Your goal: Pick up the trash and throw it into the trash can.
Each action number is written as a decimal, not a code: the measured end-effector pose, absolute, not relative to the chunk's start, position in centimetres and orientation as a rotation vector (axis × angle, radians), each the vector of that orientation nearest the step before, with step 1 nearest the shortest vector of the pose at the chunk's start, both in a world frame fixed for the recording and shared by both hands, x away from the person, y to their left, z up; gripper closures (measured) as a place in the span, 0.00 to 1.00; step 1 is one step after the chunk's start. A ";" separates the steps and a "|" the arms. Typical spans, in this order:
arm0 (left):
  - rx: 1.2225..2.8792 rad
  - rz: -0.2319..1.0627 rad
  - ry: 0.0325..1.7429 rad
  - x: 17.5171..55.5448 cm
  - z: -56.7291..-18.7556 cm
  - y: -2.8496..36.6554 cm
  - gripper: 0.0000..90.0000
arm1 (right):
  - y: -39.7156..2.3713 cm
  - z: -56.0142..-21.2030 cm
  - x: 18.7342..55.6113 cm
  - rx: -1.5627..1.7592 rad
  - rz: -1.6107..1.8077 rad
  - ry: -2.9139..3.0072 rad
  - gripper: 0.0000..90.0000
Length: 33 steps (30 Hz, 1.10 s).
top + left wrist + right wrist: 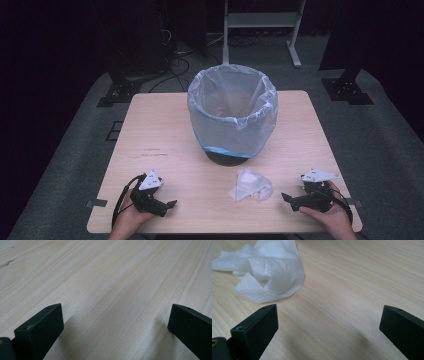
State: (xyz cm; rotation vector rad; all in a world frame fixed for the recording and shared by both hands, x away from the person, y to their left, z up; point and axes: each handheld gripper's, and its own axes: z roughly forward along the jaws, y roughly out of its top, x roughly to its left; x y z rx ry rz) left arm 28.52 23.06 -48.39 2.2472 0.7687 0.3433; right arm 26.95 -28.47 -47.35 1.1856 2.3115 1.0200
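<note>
Between both open, empty tongs, left [171, 204] and right [286, 197], lies the crumpled tissue [249, 185], nearer the right

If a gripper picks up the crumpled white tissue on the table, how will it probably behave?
The crumpled tissue looks thin and loosely folded, so it will probably be floppy and squash flat between the pads. It seems very light, so a push may slide it across the smooth table. It likely will not roll.

A light wooden tabletop [165, 135] carries a bin lined with a clear bag [232, 112] at its middle. A crumpled white tissue [250, 185] lies just in front of the bin.
</note>
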 end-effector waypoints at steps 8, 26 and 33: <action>2.247 0.346 0.772 28.5 -48.4 23.1 0.00 | -28.0 -46.6 26.9 1.138 1.058 2.301 0.14; 2.246 0.348 0.774 28.5 -48.4 23.1 0.00 | -25.3 -45.9 28.3 1.068 1.115 2.358 0.18; 2.246 0.347 0.774 28.5 -48.4 23.1 0.00 | -23.4 -45.9 29.1 1.034 1.122 2.390 0.22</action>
